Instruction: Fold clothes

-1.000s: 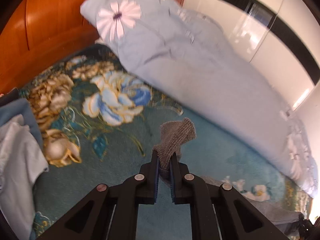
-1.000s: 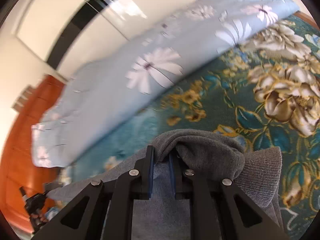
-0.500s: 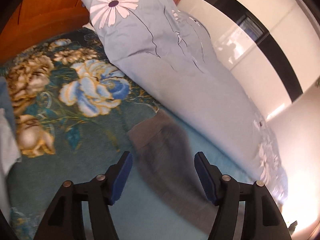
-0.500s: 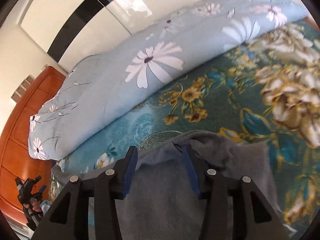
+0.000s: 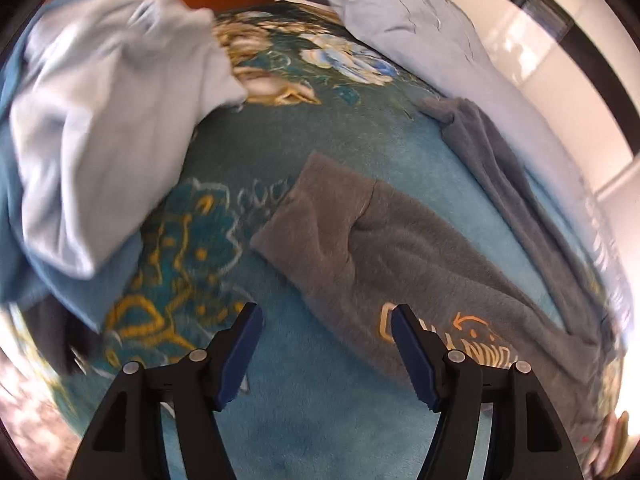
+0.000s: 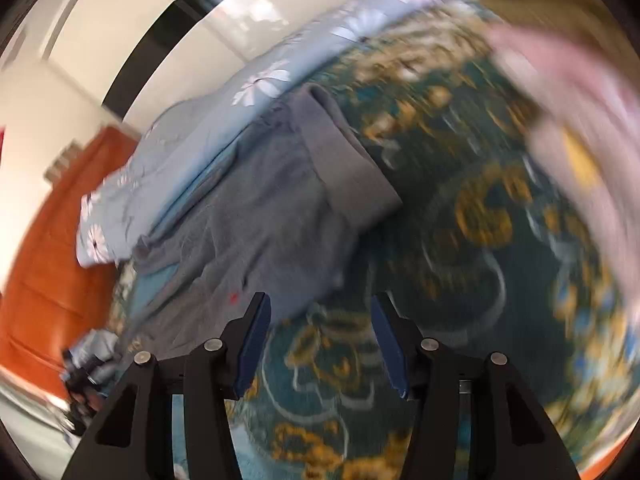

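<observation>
Both grippers hang empty over a grey sweatshirt spread on a floral bed.

The left gripper (image 5: 326,346) has its blue-padded fingers (image 5: 240,354) spread wide with nothing between them; its right finger overlaps, in view, the orange print on the grey sweatshirt (image 5: 400,248), and whether it touches cannot be told. The right gripper (image 6: 320,340) is likewise wide apart and empty, above the teal floral blanket (image 6: 460,240) just beside the sweatshirt's hem (image 6: 260,208). The sweatshirt lies flat on the blanket, one ribbed cuff (image 5: 320,200) folded across its body. To the left, near the cuff, sits a pile of pale blue clothes (image 5: 100,120). Beyond the sweatshirt, a light blue daisy-print duvet (image 5: 420,28) touches its far edge, with an orange wooden headboard (image 6: 44,264) and a white wardrobe (image 6: 200,20) behind. A blurred pink garment (image 6: 568,92) lies at the right.
</observation>
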A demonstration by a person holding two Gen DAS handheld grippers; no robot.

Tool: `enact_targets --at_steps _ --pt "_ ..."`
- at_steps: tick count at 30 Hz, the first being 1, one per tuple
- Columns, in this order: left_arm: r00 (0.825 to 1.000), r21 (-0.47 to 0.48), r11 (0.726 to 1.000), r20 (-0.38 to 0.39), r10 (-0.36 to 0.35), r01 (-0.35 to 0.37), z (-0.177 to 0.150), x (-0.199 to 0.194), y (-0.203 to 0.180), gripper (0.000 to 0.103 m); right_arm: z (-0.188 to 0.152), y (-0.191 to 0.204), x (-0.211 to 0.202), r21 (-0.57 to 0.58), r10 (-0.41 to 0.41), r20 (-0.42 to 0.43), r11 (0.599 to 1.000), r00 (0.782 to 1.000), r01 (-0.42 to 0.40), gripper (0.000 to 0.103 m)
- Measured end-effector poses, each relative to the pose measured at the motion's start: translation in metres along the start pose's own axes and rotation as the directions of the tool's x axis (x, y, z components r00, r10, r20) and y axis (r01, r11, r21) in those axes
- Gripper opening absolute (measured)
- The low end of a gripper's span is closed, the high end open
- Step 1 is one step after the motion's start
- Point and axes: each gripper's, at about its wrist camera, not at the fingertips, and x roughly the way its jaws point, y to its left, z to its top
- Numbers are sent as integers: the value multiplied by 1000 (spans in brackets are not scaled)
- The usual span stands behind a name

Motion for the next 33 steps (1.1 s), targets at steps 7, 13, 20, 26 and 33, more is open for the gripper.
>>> enact_targets --at_steps 7,13,20,26,33 --pt "997 -62 995 38 -74 76 3 15 1 71 -2 1 34 139 143 18 980 990 -144 54" --pt "998 -150 987 55 -42 50 6 21 6 24 19 13 70 240 130 90 959 987 -148 51" --pt "989 -237 962 87 -121 138 6 -2 17 8 30 8 40 230 90 125 966 988 -117 7" --pt "971 -187 957 130 -200 222 -16 -49 17 8 18 -3 -28 166 102 208 976 973 -137 6" --pt "988 -146 979 88 -128 140 -59 -45 40 8 -17 -32 -42 158 67 173 983 983 -95 6"
